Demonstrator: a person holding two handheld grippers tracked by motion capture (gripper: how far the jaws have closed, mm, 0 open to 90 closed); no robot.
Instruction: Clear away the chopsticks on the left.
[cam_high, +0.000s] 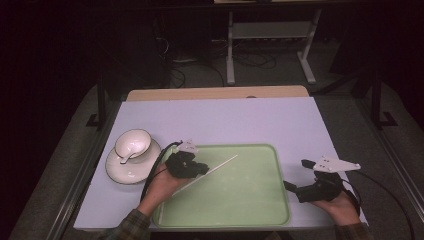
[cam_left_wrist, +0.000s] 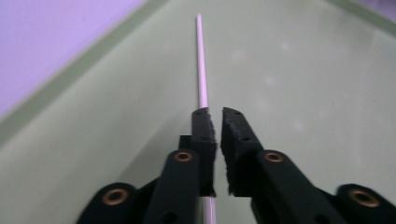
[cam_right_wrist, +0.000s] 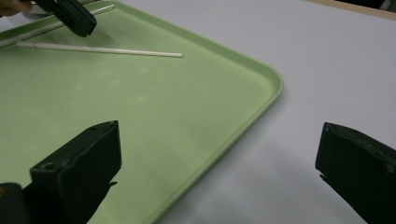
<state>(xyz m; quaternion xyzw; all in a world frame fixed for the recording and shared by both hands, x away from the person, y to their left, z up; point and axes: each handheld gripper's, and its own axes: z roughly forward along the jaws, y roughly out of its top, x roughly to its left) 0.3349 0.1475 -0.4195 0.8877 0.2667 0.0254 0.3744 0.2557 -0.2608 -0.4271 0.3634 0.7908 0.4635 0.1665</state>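
A thin white chopstick (cam_left_wrist: 201, 60) is gripped between the nearly closed fingers (cam_left_wrist: 204, 135) of the left gripper (cam_high: 196, 168), low over the green tray (cam_high: 260, 210). Its long axis runs straight ahead of those fingers, with a short tail seen behind them in the left gripper view. The right gripper (cam_high: 292, 176) is held well apart, past the tray's right edge over the counter (cam_high: 225, 120), its fingers (cam_right_wrist: 79, 172) spread wide with nothing between them; the left hand is judged far nearer. In the right gripper view two pale lines are seen, stick and perhaps reflection or shadow; which cannot be told. In the high view a bowl (cam_high: 133, 144) with spoon (cam_high: 129, 155) on a plate (cam_high: 131, 172) is seen beyond the left fingers.
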